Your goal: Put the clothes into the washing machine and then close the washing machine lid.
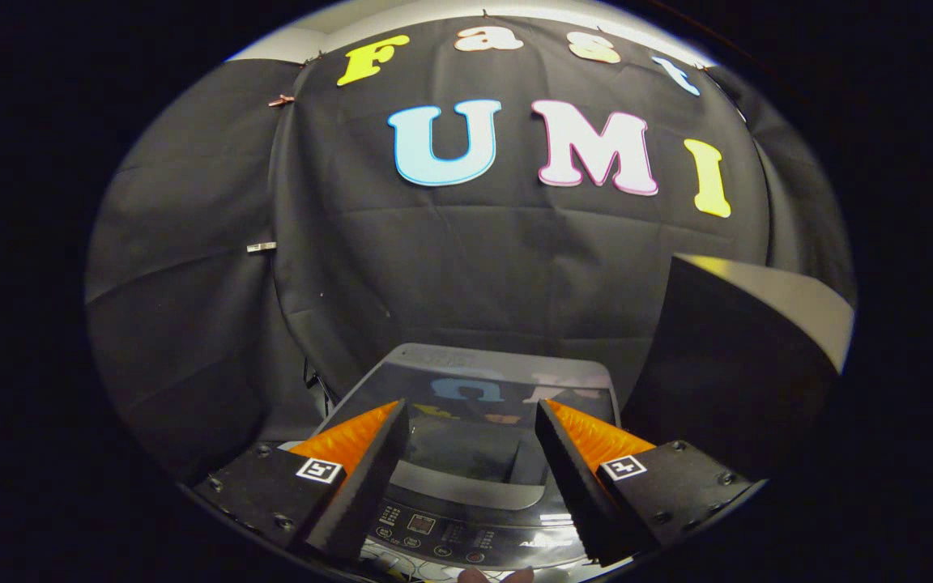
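Black cloth booth wall, washing machine (466,453) with lid (466,389) down, gripper (470,417) wide open above, holding nothing

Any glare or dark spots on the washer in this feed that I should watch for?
Gripper view: the raised washing machine lid mirrors the wall, so it's glossy; the tub opening is dim; strong fisheye bending; the hand-held gripper is open and sharp; the control panel is readable but small.

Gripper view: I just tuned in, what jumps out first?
The washer sits just ahead of the open tongs, its lid raised at the back and the control panel nearest, between the fingers. A tall dark box stands beside it, and the tongs hold nothing.
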`<state>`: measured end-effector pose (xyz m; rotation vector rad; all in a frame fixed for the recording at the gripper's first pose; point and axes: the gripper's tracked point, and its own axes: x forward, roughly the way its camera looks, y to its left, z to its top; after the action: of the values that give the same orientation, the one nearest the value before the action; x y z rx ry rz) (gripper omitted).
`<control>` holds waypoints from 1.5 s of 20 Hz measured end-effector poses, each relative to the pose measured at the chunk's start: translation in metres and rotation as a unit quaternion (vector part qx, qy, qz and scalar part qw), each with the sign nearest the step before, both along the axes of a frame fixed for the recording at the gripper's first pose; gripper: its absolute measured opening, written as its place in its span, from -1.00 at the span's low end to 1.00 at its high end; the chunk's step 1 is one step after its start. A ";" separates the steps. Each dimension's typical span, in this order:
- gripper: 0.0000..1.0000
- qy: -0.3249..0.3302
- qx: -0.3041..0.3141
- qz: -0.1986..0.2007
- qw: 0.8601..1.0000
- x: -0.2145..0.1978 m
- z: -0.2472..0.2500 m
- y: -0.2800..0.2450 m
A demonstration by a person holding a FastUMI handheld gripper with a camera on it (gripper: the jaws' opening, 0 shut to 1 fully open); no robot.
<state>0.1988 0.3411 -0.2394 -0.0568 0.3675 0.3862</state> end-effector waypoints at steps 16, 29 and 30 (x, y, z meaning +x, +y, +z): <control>0.98 -0.107 0.047 -0.019 0.993 -0.072 0.152 -0.067; 0.98 -0.148 0.035 -0.085 0.985 -0.095 0.199 -0.158; 0.98 -0.147 0.037 -0.089 0.984 -0.096 0.200 -0.165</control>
<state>0.1023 0.1758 -0.0393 -0.0075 0.0643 0.2090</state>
